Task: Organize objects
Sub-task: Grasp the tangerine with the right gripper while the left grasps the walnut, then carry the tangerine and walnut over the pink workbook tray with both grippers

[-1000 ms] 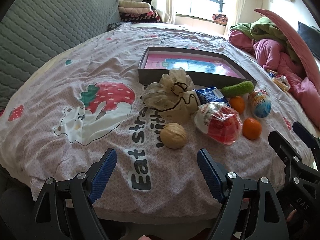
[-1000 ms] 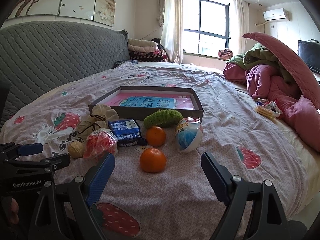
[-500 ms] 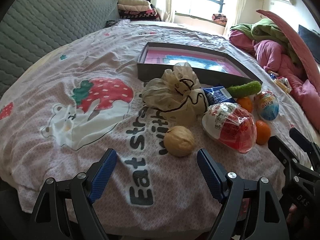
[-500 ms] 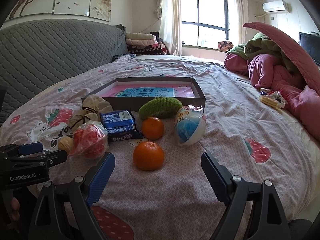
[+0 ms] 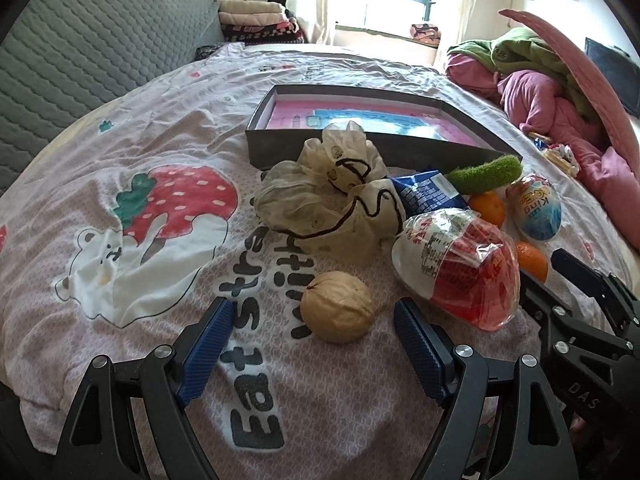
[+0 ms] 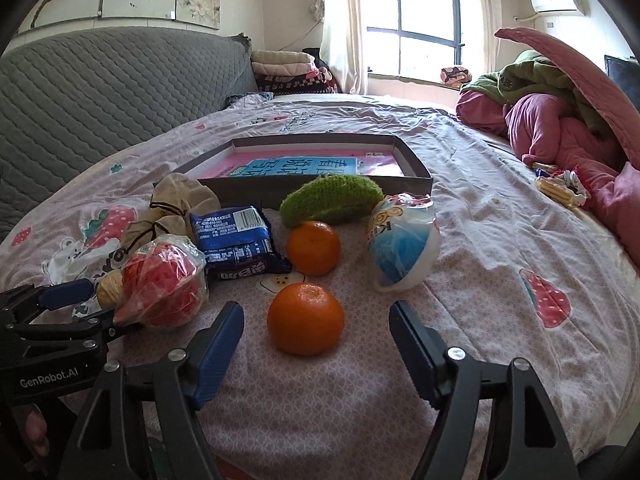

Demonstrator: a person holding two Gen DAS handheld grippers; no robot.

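Small objects lie on the bed in front of a shallow grey box (image 5: 340,148) (image 6: 320,184) with a pink and blue sheet inside. My left gripper (image 5: 312,320) is open, its jaws either side of a walnut (image 5: 338,307) just ahead. My right gripper (image 6: 316,324) is open, with the near orange (image 6: 306,319) between its fingertips. Around them lie a red plastic-wrapped snack (image 5: 456,264) (image 6: 162,280), a beige drawstring pouch (image 5: 332,200), a blue packet (image 6: 236,242), a second orange (image 6: 314,248), a green fuzzy toy (image 6: 332,198) and a blue egg toy (image 6: 402,250).
The bed has a pink strawberry-print sheet (image 5: 160,220). A grey quilted headboard (image 6: 100,92) runs along the left. Pink and green bedding (image 6: 560,128) is piled at the right, with small snack wrappers (image 6: 560,188) beside it. Folded blankets (image 6: 288,70) sit by the window.
Both grippers have moved forward toward the objects. The walnut now lies between the left jaws and the near orange between the right jaws. Both stay open.
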